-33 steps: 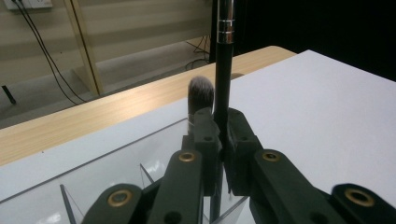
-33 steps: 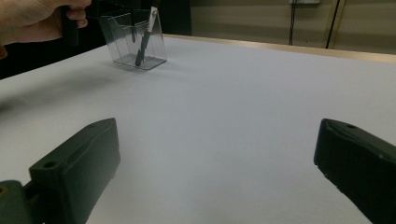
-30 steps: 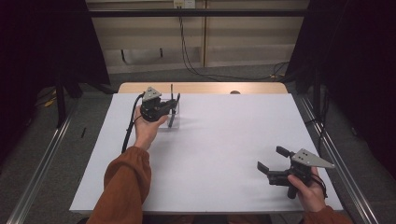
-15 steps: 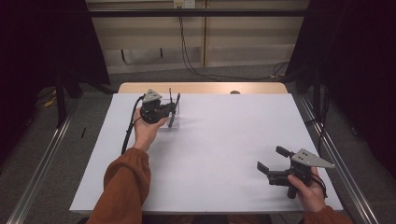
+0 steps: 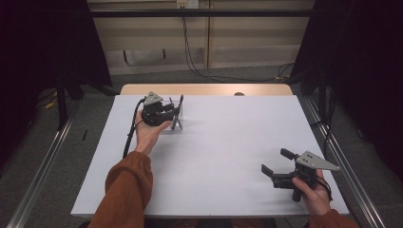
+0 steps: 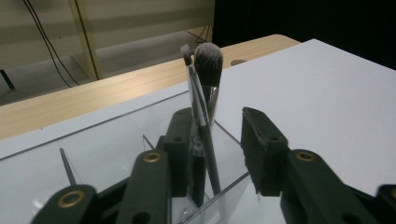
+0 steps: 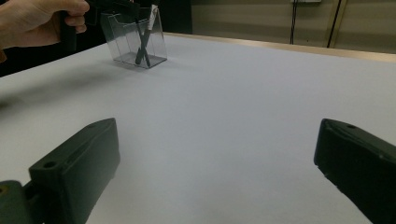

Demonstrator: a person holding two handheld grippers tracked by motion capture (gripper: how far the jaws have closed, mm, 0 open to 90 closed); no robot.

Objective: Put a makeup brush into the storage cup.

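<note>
Brushes [image 6: 205,98] stand between the left tool's [image 6: 219,149] parted jaws — untouched.

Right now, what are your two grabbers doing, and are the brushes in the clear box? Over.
Left gripper just opened, jaws either side of the makeup brush, not pressing. Brushes stand in the clear holder. Right gripper open, idle. Nothing in the way.

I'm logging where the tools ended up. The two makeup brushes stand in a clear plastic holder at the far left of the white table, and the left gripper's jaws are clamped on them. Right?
Not quite. The left gripper view shows the left gripper with its jaws apart, having just opened; the dark-handled makeup brushes stand free between them. They do stand in the clear plastic holder at the far left of the white table.
</note>
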